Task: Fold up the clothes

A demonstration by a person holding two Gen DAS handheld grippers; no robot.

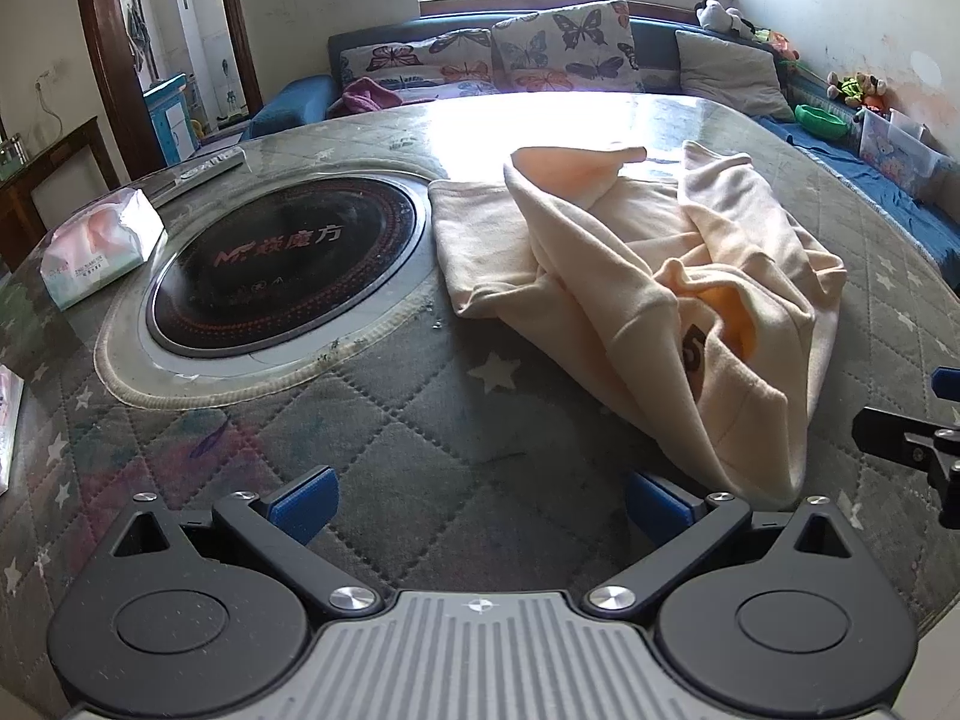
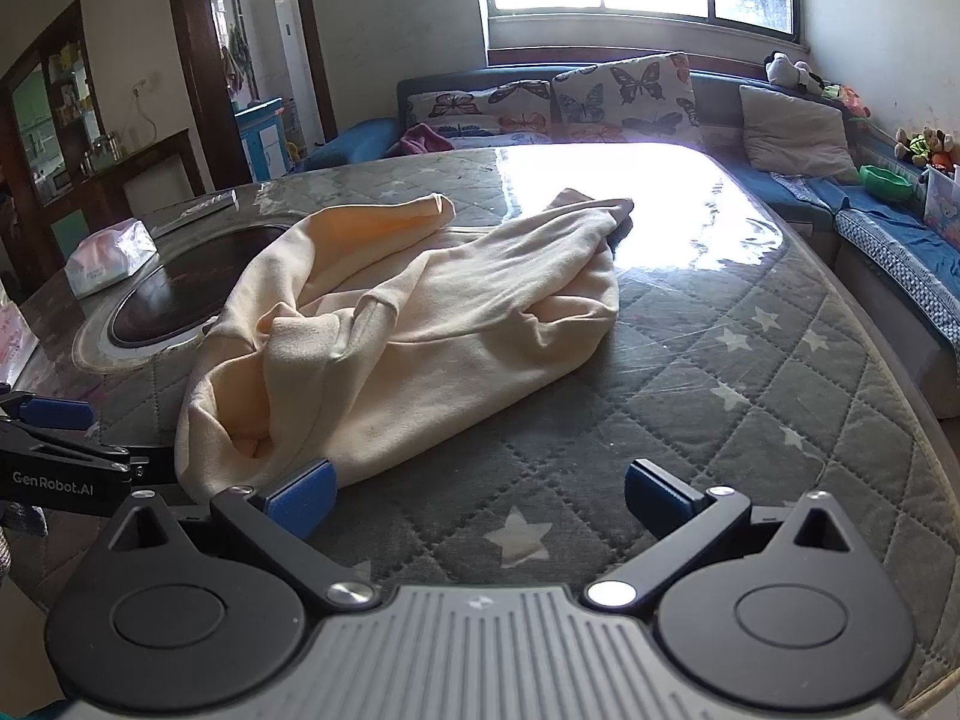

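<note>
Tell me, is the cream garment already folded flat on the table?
No, the cream garment lies crumpled in a loose heap on the quilted table cover, with one sleeve sticking up and deep wrinkles across it.

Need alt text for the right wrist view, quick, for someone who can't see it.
A crumpled cream garment lies unfolded on a quilted grey star-print table cover, just ahead of the open, empty right gripper. The left gripper shows at the left edge, a tissue pack beyond it.

crumpled cream garment (image 2: 408, 324), quilted table (image 2: 750, 372)
</note>
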